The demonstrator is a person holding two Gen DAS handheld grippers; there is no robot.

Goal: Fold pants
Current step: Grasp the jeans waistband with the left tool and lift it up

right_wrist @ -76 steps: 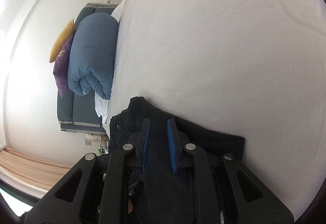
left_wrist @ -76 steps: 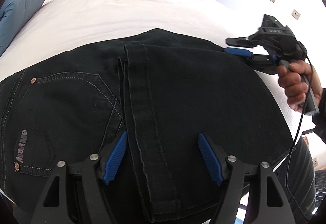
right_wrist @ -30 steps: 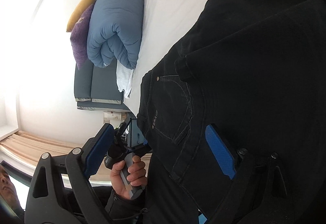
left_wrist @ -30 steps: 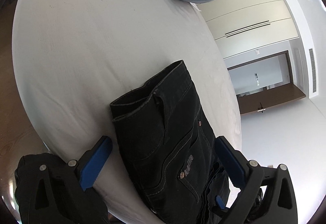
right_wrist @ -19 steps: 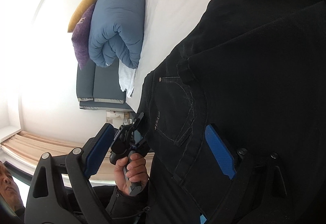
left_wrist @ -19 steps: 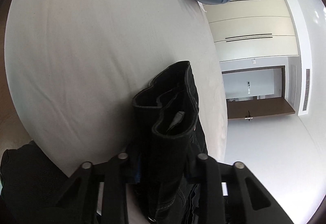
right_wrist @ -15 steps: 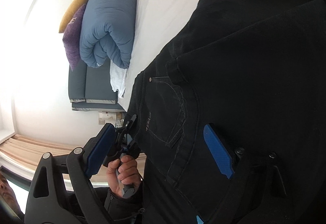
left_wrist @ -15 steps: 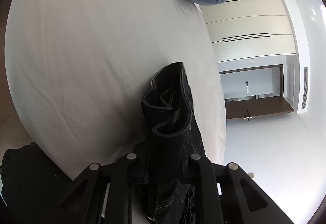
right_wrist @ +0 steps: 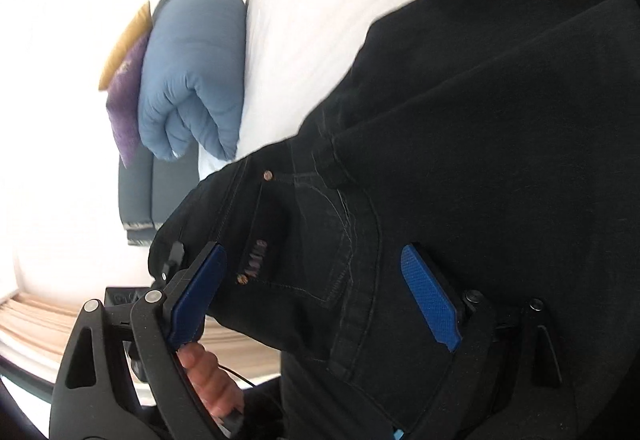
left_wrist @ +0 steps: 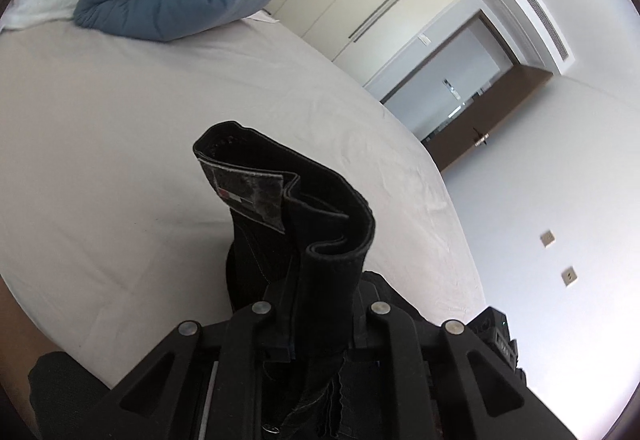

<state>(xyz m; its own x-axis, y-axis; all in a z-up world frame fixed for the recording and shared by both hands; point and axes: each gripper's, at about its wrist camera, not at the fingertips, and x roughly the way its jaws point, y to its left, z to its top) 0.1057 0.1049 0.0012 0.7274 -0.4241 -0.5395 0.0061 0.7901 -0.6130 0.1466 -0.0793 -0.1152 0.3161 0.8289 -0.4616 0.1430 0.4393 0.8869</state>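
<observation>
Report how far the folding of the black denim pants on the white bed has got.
Done: the black denim pants already lie doubled over in layers on the white bed. In hand: the left gripper is shut on the bunched waistband end, raised off the sheet; the right gripper stands open astride the back pocket, gripping nothing. Left, probably: carry the lifted end across, lay it flat and let go.
</observation>
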